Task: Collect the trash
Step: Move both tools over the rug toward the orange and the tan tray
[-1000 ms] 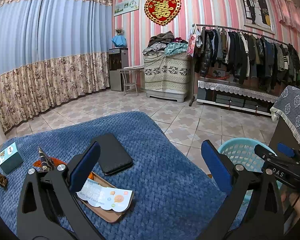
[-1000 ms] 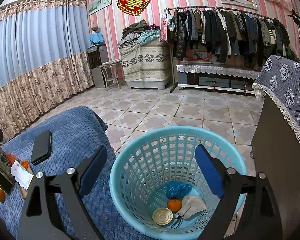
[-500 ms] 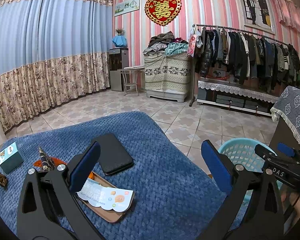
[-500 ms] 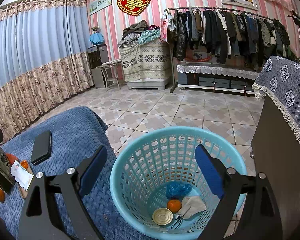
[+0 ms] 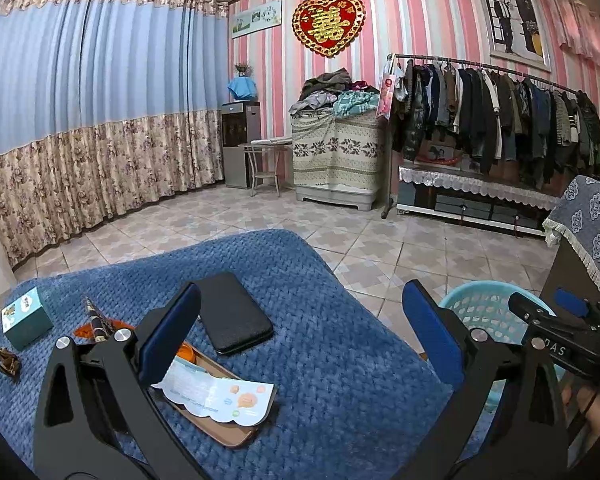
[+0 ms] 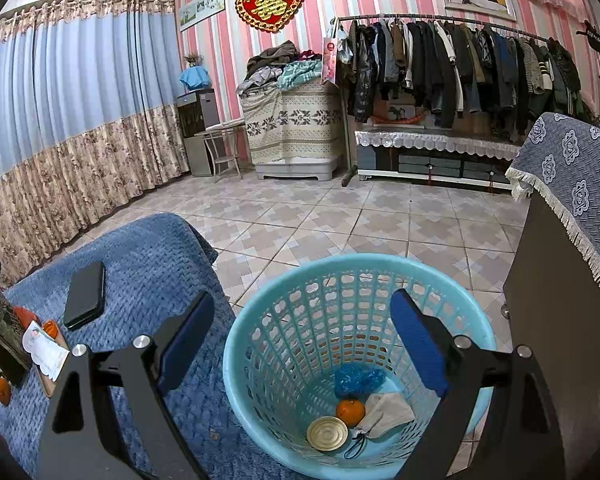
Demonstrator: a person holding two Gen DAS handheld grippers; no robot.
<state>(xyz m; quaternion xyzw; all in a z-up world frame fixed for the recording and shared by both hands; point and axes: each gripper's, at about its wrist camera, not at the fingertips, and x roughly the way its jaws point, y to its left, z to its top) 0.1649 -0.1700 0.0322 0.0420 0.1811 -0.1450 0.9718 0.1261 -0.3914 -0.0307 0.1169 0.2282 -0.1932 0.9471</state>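
Observation:
My right gripper [image 6: 302,340] is open and empty above a light blue basket [image 6: 260,320] on the floor. In the basket lie an orange [image 6: 350,411], a round tin lid [image 6: 327,433], a blue wad [image 6: 358,380] and a grey pouch [image 6: 386,414]. My left gripper [image 5: 300,334] is open and empty over the blue-covered table [image 5: 340,360]. Under it lie a paper leaflet [image 5: 220,394] on a brown tray [image 5: 220,428], a black phone [image 5: 234,312], a wrapper [image 5: 96,320], a teal box [image 5: 26,318] and a brown scrap [image 5: 7,362].
An orange [image 6: 1,388] lies on the table at the left. A dark cabinet with a patterned blue cover [image 6: 572,240] stands right of the basket. A clothes rack [image 5: 500,120], tiled floor and curtains fill the background.

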